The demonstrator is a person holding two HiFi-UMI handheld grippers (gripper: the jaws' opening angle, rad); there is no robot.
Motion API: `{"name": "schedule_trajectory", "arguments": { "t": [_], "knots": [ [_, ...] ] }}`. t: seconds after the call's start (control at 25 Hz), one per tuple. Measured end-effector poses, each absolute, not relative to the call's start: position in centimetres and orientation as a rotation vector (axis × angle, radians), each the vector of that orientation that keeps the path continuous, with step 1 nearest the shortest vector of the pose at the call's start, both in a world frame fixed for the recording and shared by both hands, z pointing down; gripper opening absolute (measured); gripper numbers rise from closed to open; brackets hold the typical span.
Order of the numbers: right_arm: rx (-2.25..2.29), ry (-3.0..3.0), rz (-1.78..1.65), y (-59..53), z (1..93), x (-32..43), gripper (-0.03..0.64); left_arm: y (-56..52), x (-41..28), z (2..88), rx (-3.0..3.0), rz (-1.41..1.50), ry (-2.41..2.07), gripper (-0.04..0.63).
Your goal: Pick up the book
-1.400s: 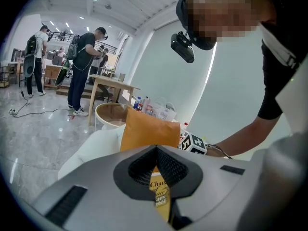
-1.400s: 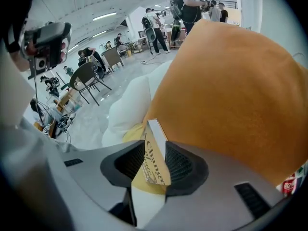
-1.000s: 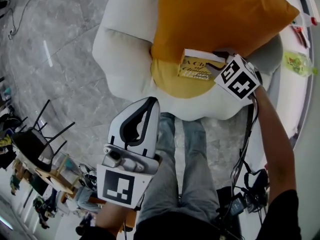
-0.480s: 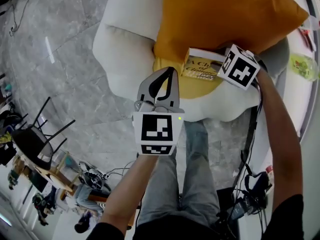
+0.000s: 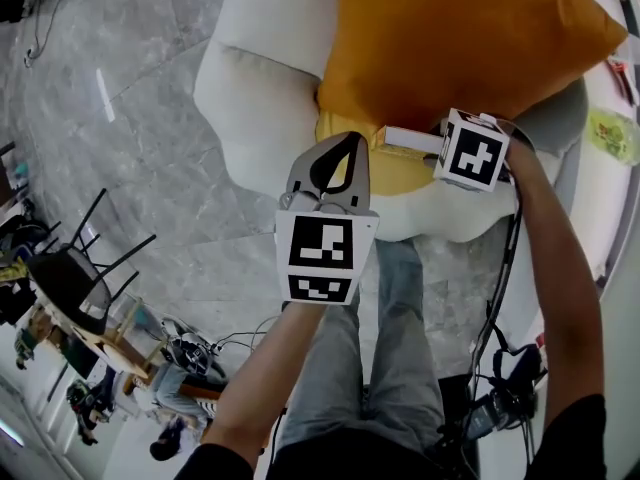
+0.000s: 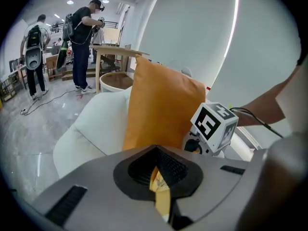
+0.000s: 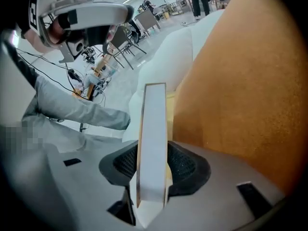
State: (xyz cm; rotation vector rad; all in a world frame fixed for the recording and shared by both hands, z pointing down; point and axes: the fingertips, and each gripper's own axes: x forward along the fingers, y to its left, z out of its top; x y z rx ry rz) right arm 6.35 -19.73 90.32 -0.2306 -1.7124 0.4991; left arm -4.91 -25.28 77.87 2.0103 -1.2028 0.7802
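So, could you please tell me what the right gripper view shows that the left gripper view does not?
Only the right gripper view shows the book, its white page edge towards the camera. It stands between the jaws of the right gripper, which have just been closing on it. This view also shows the person's head rig. Only the left gripper view shows that gripper's marker cube and the forearm behind it. Both show the orange cushion and the white armchair.
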Motion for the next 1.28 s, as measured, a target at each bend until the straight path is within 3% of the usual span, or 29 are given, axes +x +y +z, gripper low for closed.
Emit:
{"name": "schedule_trajectory", "arguments": {
  "t": [1.08, 1.16, 1.28],
  "knots": [
    [-0.047, -1.652, 0.396, -15.2, 93.9, 5.6, 0.156, -19.9, -4.4, 78.7, 1.952, 0.805, -1.095, 0.005],
    [-0.045, -1.628, 0.432, -14.6, 94.2, 5.5, 0.195, -19.7, -4.6, 78.7, 1.954, 0.804, -1.089, 0.005],
    [-0.034, -1.596, 0.353, -15.0, 94.1, 5.5, 0.181, -19.9, -4.8, 78.6, 1.962, 0.807, -1.090, 0.005]
  ]
}}
